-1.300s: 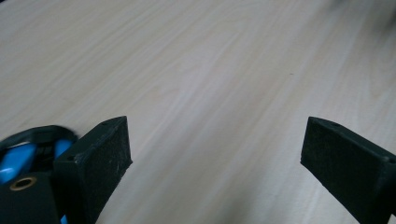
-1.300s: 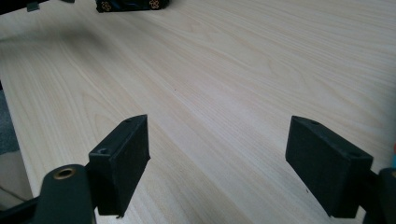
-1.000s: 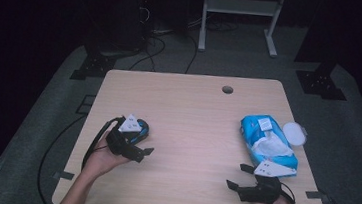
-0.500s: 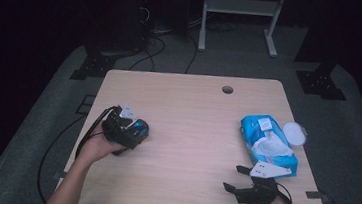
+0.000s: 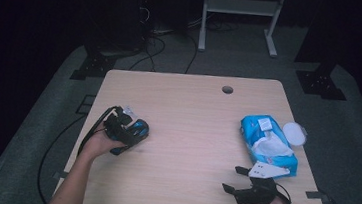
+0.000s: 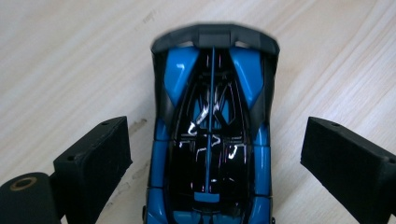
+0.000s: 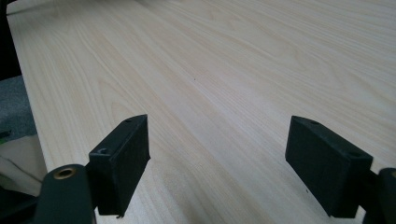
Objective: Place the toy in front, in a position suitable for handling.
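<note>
One blue toy car (image 6: 212,135) sits between the spread, untouching jaws of the left gripper (image 6: 215,154); right gripper (image 7: 236,158), well apart from the car, gapes empty; no legible writing.

We count one blue and black toy car (image 6: 212,135) near the left edge of the tabletop (image 5: 191,128). Near the right edge we count one blue soft pack of wet wipes (image 5: 267,144) and one round white plastic lid (image 5: 294,132). We count two black two-jaw grippers: one left gripper (image 6: 212,154) and one right gripper (image 7: 219,158).
</note>
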